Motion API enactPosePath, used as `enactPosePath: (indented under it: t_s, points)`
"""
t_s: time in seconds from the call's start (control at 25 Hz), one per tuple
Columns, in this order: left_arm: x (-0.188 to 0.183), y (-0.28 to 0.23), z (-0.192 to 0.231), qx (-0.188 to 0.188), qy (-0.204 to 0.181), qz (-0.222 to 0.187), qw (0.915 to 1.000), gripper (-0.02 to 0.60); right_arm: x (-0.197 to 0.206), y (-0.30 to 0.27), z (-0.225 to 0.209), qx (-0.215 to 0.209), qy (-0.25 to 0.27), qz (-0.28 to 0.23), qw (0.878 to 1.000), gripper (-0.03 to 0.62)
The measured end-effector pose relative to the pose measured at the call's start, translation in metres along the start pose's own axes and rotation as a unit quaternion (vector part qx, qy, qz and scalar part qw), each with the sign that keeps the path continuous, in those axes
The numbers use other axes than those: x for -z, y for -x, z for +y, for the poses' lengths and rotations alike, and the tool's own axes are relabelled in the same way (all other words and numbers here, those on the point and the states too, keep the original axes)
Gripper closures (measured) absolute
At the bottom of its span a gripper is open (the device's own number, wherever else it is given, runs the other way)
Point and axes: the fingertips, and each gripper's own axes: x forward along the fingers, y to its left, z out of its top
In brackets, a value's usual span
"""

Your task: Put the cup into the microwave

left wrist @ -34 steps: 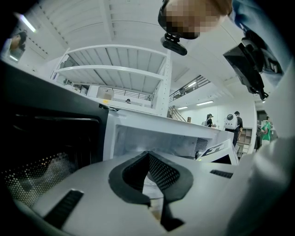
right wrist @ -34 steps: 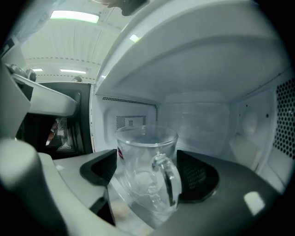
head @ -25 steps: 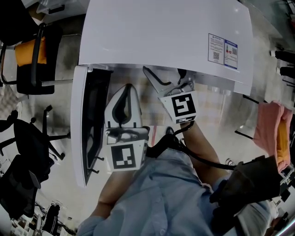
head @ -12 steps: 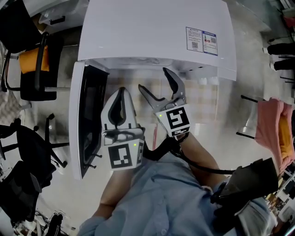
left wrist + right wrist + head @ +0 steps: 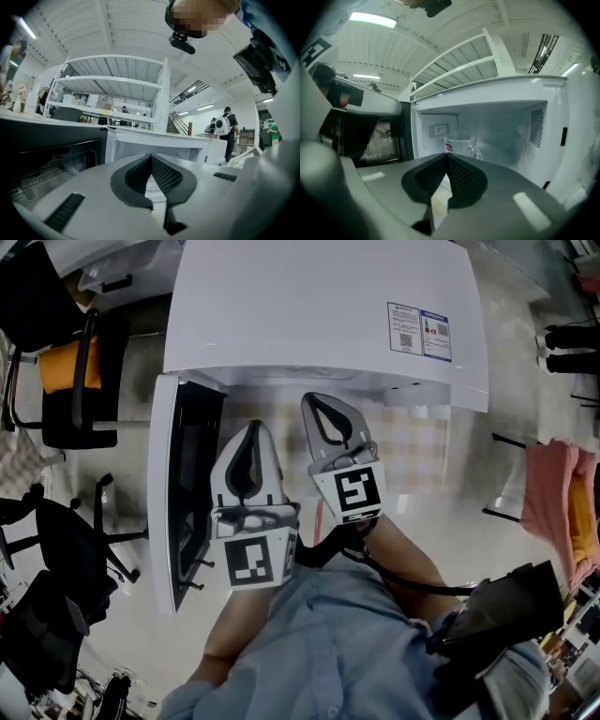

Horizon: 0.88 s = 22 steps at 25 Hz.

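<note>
— What's over on the far left?
— The microwave door (image 5: 183, 493), swung wide open. It has a white frame and a dark glass panel with fine perforated mesh behind it.

— And the 2 grippers?
— The left gripper (image 5: 251, 427) is just beside the door. It's smooth pale-grey plastic, and its fingers are lined with dark dimpled rubber. The tips are pressed together with nothing in them. The right gripper (image 5: 330, 401) is next to it and built the same way. Its fingers have just been closing and now meet tip to tip, with nothing between them. Each one carries 1 cube with a black-and-white square marker.

— Where's the cup?
— The cup (image 5: 461, 143) is inside the microwave (image 5: 319, 306), upright and clear of both grippers. It's a clear glass cylinder with a handle on its right and a small label near the rim. Its base is hidden behind the right fingers.

— And the microwave itself?
— A boxy white shell with a flat, smooth top. There's a rectangular sticker (image 5: 419, 331) near the right edge, and a perforated vent patch on the inner right wall.

— Anything further right?
— A pink cloth (image 5: 548, 502) hanging in soft folds.
</note>
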Motion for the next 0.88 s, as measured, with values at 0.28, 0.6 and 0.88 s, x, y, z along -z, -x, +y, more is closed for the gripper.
enactPosePath:
  t_s: [0.28,0.6,0.88]
  points:
    - [0.013,-0.016,-0.008,0.027,0.012,0.018,0.9994,0.575,0.012,-0.039,-0.009,0.009,-0.014,0.025,1.0,0.592]
    - [0.018,-0.034,0.005,0.022,0.017,0.027,0.9992,0.575,0.008,-0.058,-0.018,0.011,-0.01,0.022,1.0,0.591]
    - [0.017,-0.038,0.006,0.018,0.018,0.025,0.9994,0.575,0.007,-0.063,-0.018,0.002,-0.003,0.021,1.0,0.591]
